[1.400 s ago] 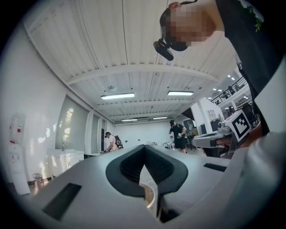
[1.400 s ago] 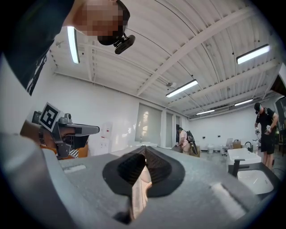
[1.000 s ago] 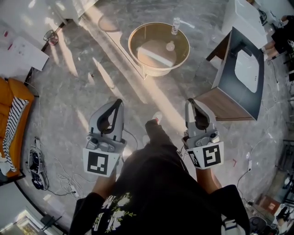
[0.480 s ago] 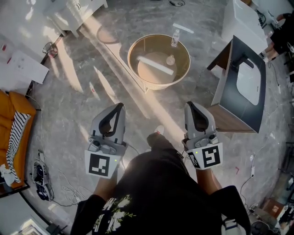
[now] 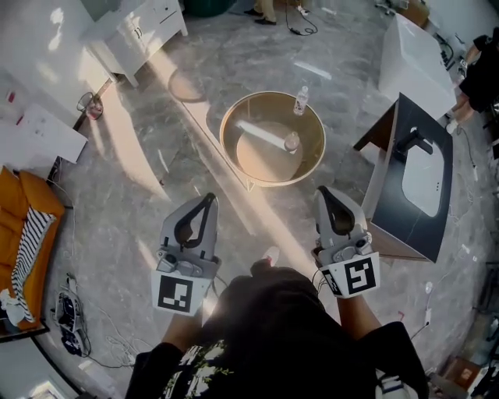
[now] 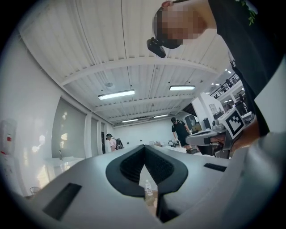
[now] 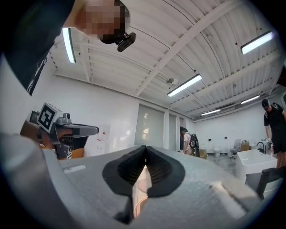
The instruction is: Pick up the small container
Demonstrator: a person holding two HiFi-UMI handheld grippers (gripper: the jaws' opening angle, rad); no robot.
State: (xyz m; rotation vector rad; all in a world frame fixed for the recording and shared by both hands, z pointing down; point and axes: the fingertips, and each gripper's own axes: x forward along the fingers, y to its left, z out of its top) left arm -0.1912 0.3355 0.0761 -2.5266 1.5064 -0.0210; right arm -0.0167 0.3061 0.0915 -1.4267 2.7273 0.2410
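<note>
1. Nearest, at 6 o'clock in the head view, the person's black printed shirt (image 5: 265, 335) fills the bottom edge.
2. At 7 o'clock is the left tool (image 5: 208, 199), grey plastic with a black-and-white marker cube. Its jaws are closed tip to tip, and its own view shows the dark pads meeting with nothing between them.
3. At 5 o'clock is the right tool (image 5: 322, 192), of the same build. Its jaws are also pressed together and empty.
4. Both tools hang over the grey marbled floor (image 5: 140, 156), side by side and well apart from each other.
5. Beyond them, at 12 o'clock, is the round wooden tabletop with a raised rim (image 5: 253, 160).
6. The small pale round container (image 5: 291, 142) stands on the tabletop toward its 3 o'clock side. It is well apart from both tools and neither touches it.
7. A clear plastic bottle with a white cap (image 5: 301, 100) stands at the tabletop's 1 o'clock edge.
8. At 3 o'clock is a dark vanity cabinet with a white basin (image 5: 427, 181).
9. At 9 o'clock lies an orange seat with a striped cloth (image 5: 27, 218).
10. Farthest, at 11 o'clock, is a white cabinet (image 5: 148, 23).
</note>
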